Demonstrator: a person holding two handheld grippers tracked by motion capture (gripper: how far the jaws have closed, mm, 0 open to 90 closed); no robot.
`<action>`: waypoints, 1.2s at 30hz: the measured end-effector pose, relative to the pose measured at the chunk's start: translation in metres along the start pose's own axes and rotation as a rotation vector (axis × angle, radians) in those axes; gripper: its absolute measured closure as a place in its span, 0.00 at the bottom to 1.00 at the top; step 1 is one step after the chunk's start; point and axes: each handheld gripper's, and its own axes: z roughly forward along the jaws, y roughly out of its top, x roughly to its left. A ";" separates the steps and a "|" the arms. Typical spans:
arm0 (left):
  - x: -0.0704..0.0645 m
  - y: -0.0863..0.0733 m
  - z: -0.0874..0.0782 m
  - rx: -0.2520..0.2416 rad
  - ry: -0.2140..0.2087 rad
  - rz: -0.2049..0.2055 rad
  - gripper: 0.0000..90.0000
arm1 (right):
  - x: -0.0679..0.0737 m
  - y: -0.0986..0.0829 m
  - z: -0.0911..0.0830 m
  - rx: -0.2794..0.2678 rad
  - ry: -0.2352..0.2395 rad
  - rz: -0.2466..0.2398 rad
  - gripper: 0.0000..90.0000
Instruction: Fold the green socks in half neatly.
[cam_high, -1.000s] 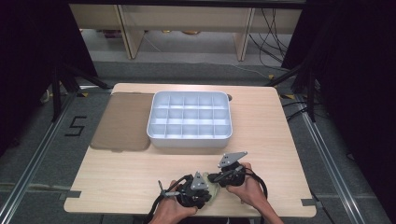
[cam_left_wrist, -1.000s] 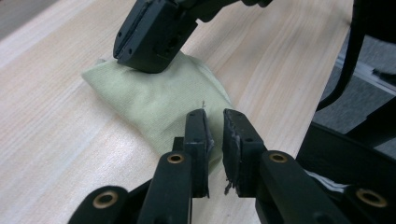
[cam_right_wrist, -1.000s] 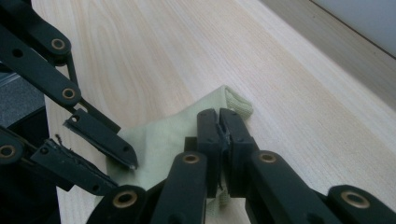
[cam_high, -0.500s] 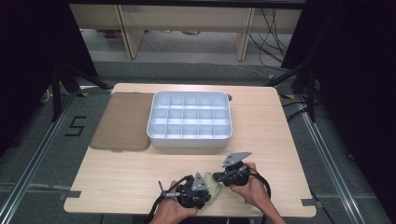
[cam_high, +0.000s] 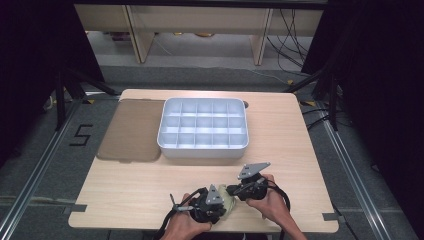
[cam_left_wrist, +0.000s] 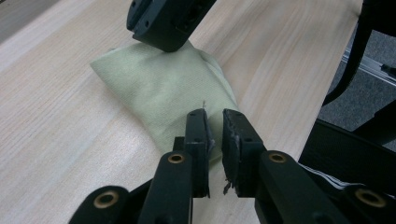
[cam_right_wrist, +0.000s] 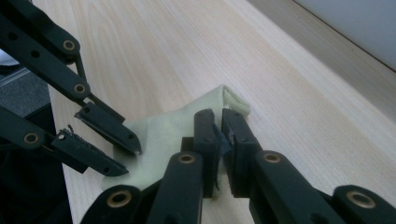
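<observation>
Two black hand-held grippers, bare hands

The left gripper (cam_high: 222, 197) and right gripper (cam_high: 231, 190) are showing black linked arms with brass-coloured pivot rivets and flat black jaws with scuffed pads; each is wearing a grey three-cornered plate on top and trailing a black cable. The hands (cam_high: 272, 200) and forearms are showing no sleeves.
</observation>
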 end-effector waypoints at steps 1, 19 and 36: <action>0.000 0.000 0.000 0.003 0.001 0.004 0.88 | -0.001 0.000 0.000 -0.001 0.000 -0.003 0.92; 0.001 0.000 0.000 -0.006 -0.002 -0.018 0.88 | -0.006 -0.003 0.009 0.070 0.018 0.102 0.62; 0.009 -0.001 -0.004 0.010 0.043 0.007 0.86 | -0.009 -0.007 0.012 0.114 0.043 0.138 0.54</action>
